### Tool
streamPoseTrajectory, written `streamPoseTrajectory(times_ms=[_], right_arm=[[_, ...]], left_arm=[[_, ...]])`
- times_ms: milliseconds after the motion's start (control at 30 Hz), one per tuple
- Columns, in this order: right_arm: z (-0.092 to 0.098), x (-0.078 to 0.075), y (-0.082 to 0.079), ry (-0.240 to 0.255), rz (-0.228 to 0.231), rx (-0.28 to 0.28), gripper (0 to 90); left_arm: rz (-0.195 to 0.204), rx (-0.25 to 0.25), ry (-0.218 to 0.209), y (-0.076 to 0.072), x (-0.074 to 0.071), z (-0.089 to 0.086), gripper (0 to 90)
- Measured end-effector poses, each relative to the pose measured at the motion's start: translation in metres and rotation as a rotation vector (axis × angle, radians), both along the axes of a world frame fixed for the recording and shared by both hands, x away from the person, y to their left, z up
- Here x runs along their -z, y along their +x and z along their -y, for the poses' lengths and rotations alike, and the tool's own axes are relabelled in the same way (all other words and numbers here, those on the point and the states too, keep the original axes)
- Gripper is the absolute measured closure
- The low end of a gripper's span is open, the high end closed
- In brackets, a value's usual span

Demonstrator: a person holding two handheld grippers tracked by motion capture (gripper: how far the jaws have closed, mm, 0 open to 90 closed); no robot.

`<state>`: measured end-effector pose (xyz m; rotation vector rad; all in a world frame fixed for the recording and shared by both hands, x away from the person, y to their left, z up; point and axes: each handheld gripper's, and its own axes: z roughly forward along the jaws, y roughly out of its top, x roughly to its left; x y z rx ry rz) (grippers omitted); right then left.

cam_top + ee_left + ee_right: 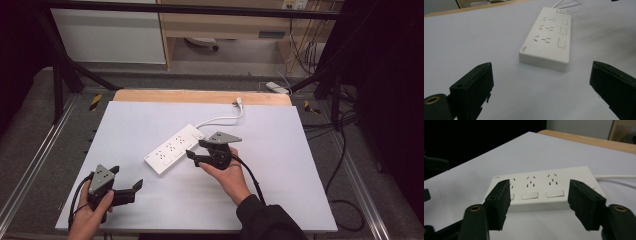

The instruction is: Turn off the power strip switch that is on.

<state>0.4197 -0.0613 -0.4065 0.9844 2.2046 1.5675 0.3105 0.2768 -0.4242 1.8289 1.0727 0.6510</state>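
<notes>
Two claws spread wide, pinching nothing: our right gripper (539,205) faces the power strip (541,188) just ahead of its jaws, the left gripper (541,90) sits farther back. We judge a square, centred approach onto a switch best.

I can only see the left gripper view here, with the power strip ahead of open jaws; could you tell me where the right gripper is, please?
Observer: In the high view the right gripper is at the power strip's long side, jaws pointing at it.
Operator: Thank you. Is it holding the strip?
Observer: No. The right gripper view has its jaws open, the strip beyond them, nothing between.
Operator: And where does the strip's cable go?
Observer: The white cable curves off toward the table's far edge and ends in a plug near the wooden strip.
</notes>
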Motion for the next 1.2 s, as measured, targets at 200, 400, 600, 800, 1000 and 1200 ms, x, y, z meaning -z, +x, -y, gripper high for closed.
streamPoseTrajectory(times_ms=[200,400,600,800,1000,1200], right_arm=[[0.015,-0.007,0.0,-0.022,-0.014,0.045,11.4],[0.032,-0.016,-0.002,-0.027,0.011,0.072,5.9],[0.055,-0.025,-0.005,-0.004,0.044,0.091,5.3],[0.079,-0.03,-0.008,0.002,0.071,0.122,5.0],[0.1,-0.032,-0.013,0.018,0.087,0.153,5.2],[0.122,-0.031,-0.022,0.021,0.115,0.186,6.3]], left_arm=[[-0.003,0.0,0.001,0.0,0.0,0.0,5.1],[-0.003,0.0,0.001,0.0,0.0,0.0,5.0],[-0.007,0.001,0.004,0.0,0.001,0.0,5.1],[-0.004,-0.001,0.004,0.0,0.001,-0.001,5.1],[-0.006,-0.002,0.0,-0.001,0.001,-0.001,5.1],[-0.003,-0.004,-0.01,-0.001,0.0,-0.001,5.1]])
